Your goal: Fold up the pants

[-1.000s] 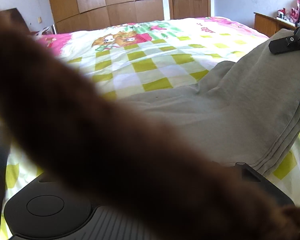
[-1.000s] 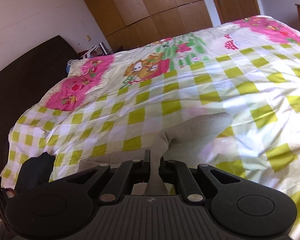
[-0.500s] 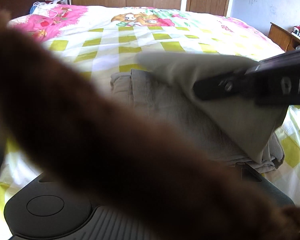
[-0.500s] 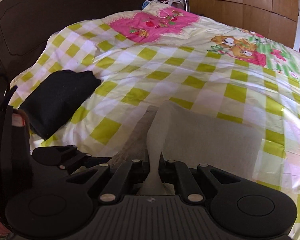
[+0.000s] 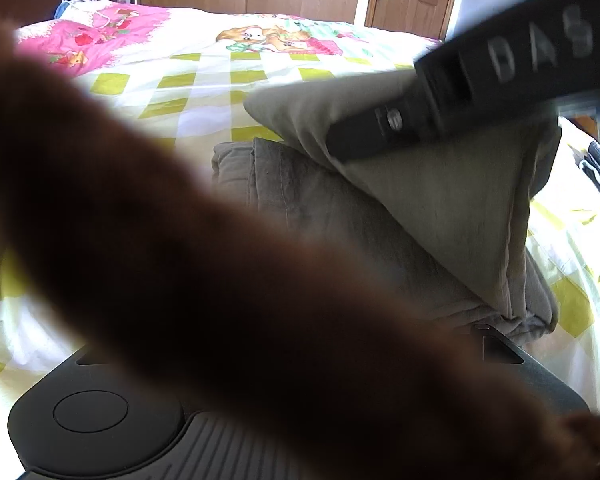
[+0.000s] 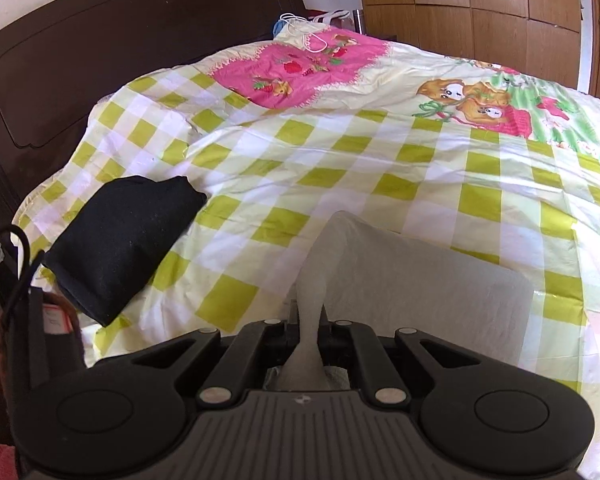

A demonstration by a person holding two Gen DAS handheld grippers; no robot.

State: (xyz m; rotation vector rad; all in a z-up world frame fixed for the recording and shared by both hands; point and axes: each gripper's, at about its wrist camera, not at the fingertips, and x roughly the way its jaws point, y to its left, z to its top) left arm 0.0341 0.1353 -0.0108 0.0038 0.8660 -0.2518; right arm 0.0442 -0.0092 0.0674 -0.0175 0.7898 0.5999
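1 pair of beige pants (image 5: 380, 216) lies part-folded on the checked bedspread (image 6: 340, 160). The right gripper (image 6: 309, 320) has its jaws pinched tight on 1 fold of the pants, lifting a flap over the lower layers. A brown blur hides the left gripper's fingers, so I cannot tell their state. 1 black folded garment (image 6: 120, 240) lies well apart.

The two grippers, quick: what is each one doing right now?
Left gripper: cannot be told; a blurred brown sleeve hides its fingers.
Right gripper: closed, pinching the grey pants.
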